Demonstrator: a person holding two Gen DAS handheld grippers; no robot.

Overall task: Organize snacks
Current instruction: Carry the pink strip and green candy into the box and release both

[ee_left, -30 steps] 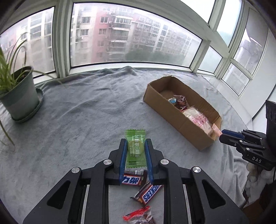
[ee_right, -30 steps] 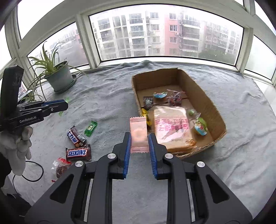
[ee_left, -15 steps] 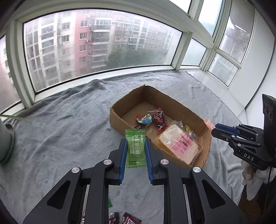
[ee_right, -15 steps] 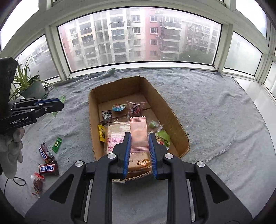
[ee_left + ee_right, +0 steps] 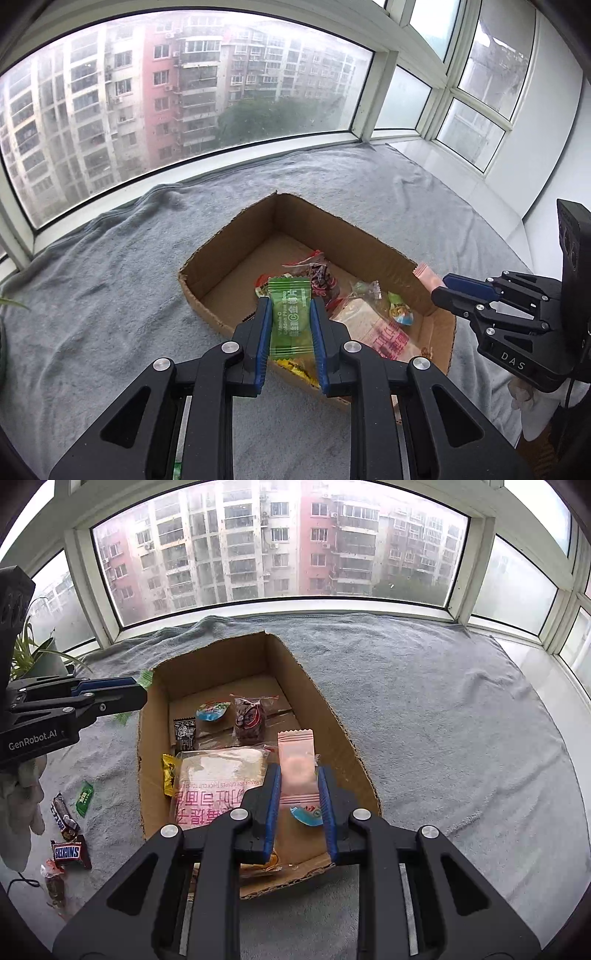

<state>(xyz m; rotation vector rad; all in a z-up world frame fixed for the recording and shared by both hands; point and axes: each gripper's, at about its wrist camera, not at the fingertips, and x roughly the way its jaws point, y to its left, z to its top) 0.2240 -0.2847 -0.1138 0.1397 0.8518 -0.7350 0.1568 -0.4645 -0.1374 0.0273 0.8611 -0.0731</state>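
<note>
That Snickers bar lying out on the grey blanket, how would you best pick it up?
Grip the Snickers bar across its short width at the middle, coming straight down from above: it lies flat on the blanket, so only its long edges give the jaws something to pinch.

Left gripper (image 5: 142, 694) hides most of its green packet (image 5: 146, 677).

A green sachet (image 5: 289, 317) and a pink sachet (image 5: 297, 771) hang above the open cardboard box (image 5: 332, 716), which holds a bread pack (image 5: 218, 779) and small sweets.
</note>
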